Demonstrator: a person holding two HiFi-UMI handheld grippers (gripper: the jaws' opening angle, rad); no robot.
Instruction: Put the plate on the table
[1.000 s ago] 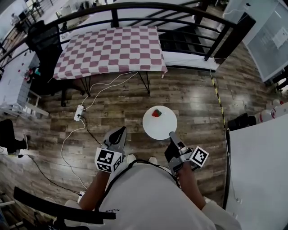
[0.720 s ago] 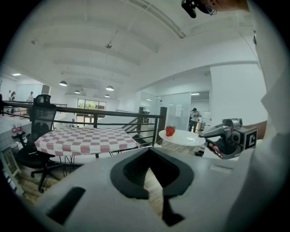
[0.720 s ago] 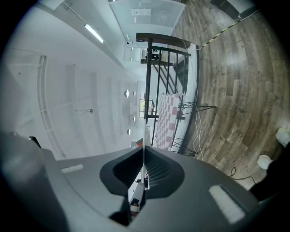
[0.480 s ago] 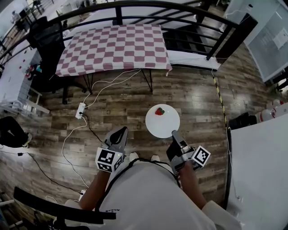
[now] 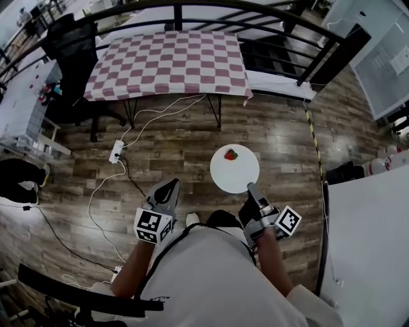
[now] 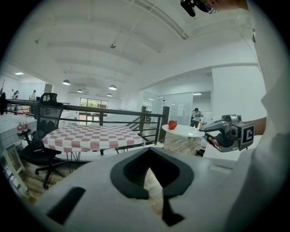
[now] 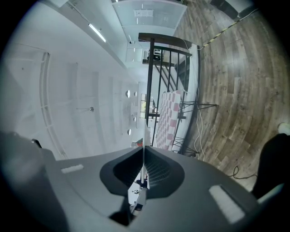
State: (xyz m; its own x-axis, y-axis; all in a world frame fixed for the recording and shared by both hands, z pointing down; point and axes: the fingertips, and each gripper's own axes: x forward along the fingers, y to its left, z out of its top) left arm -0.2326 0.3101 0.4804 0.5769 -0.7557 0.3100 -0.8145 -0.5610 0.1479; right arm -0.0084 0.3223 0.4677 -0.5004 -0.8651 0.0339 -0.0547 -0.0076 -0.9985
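Seen from above, a person stands on a wood plank floor [image 5: 281,137], a handheld tool in each hand. The right tool [image 5: 250,187] is closed on the near rim of a round white plate [image 5: 238,175]. It grips only the edge, so the plate juts forward, out over the floor, at about waist height. A strawberry [image 5: 231,154] rests on the far half of the plate. The plate looks level, probably so the fruit does not roll off. In the right gripper view the plate shows edge-on as a thin pale line [image 7: 143,136] running between the closed jaws. That suggests the tool is turned on its side to pinch the flat rim from above and below.

The left tool [image 5: 172,183] points forward beside the person's body. Its jaws meet at the tips with nothing between them, so it seems to be a spare hand.

The plate is not yet on its target. A surface [image 5: 169,64] covered in a red-and-white checked cloth stands well ahead, in front of a dark metal railing [image 5: 192,9]. An office chair [image 5: 67,51] sits at its left end. A white cable and power strip [image 5: 116,152] lie on the floor to the left of a straight path.
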